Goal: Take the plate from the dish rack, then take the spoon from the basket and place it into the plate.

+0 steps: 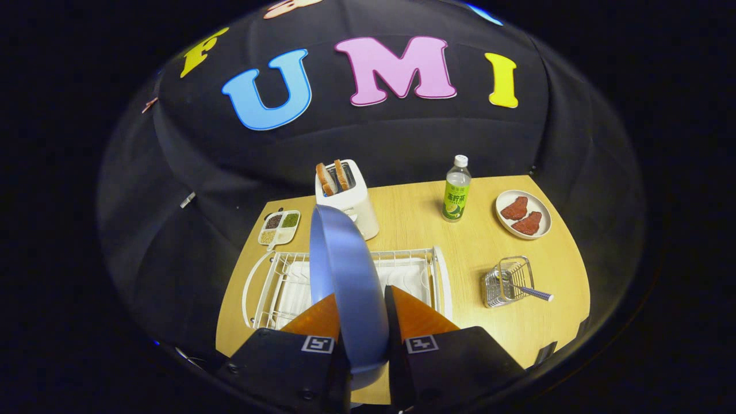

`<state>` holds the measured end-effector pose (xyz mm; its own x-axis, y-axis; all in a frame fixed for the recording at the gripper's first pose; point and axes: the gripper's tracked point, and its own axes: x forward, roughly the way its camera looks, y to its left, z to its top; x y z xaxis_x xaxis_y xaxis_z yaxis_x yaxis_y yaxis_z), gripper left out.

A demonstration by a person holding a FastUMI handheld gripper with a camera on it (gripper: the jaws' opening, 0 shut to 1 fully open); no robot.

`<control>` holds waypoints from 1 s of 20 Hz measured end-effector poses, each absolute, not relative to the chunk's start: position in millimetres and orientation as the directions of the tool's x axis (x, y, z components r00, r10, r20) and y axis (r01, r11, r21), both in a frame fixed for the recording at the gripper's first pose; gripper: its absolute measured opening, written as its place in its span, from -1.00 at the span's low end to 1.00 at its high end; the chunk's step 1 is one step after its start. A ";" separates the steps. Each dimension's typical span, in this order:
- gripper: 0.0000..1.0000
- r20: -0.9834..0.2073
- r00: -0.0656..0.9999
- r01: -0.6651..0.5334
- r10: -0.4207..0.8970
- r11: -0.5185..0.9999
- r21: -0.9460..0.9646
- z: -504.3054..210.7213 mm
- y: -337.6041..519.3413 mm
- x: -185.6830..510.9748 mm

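Note:
A blue plate (345, 270) stands on edge between my two orange fingers (417, 316), and my gripper (361, 305) is shut on its rim. The plate is lifted above the white wire dish rack (270, 287), which lies beyond and below the fingers. To the right of the rack a small wire basket (509, 282) stands on the wooden table (414, 224). A spoon (532, 292) rests in the basket with its handle sticking out to the right.
A white toaster (348, 198) with two bread slices stands behind the rack. Left of it is a small divided dish of grains (279, 227). A green-labelled bottle (457, 190) and a white plate with red meat pieces (523, 214) sit at the far right.

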<state>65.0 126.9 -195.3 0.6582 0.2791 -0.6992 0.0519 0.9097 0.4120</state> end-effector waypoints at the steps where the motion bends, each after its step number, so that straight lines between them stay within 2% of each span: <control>1: -0.40 -0.696 0.659 0.063 0.286 0.901 0.430 -196.4 112.3 55.8; 8: -0.40 -0.704 0.634 0.128 0.319 0.855 0.502 -229.6 21.3 -25.6; 15: -0.40 -0.812 0.502 0.302 0.296 0.820 0.486 -324.0 -46.4 -126.8; 20: -0.40 -0.811 0.426 0.367 0.401 0.743 0.560 -386.1 -42.6 -147.1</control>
